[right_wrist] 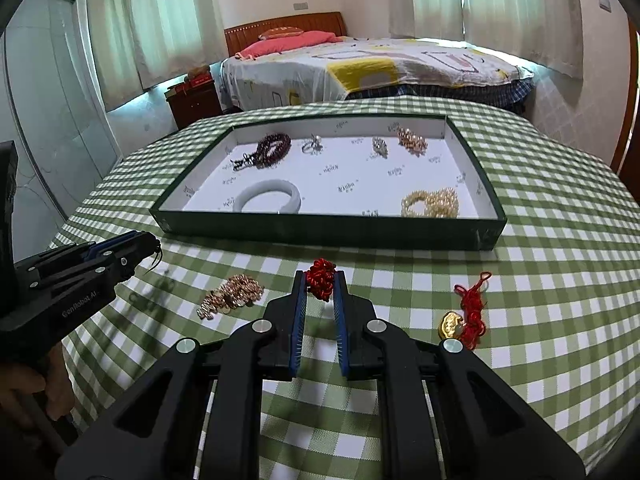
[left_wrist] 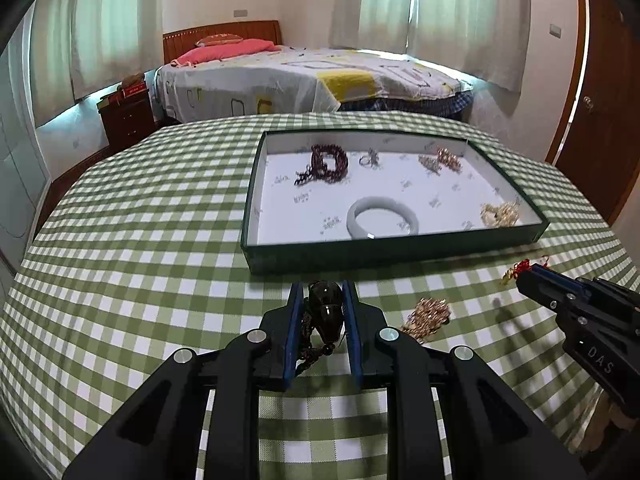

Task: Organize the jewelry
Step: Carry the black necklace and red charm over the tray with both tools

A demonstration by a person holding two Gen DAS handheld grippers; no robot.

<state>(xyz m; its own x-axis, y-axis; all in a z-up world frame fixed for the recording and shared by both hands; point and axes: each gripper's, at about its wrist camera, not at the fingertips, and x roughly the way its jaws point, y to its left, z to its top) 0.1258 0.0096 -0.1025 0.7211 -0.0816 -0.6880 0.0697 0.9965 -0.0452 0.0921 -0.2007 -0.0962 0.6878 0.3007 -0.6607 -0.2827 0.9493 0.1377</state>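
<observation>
left tool (left_wrist: 322, 300) clamped on dark pendant (left_wrist: 326, 308), cord hanging near side | right tool (right_wrist: 320, 284) pinched on red knot charm (right_wrist: 321, 283) | both held over bench (right_wrist: 540, 240), near side of tray (right_wrist: 328, 228) | gold chain pile (right_wrist: 230, 296) between the tools | writing: "GenRobot.AI" on left tool, "DAS" on right

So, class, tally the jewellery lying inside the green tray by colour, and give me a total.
In the tray:
White bangle: 1
Dark red beads: 1
Silver, ring and brooch: 2
Rose-gold cluster: 1
Cream pearls: 1
Total: 6
</observation>
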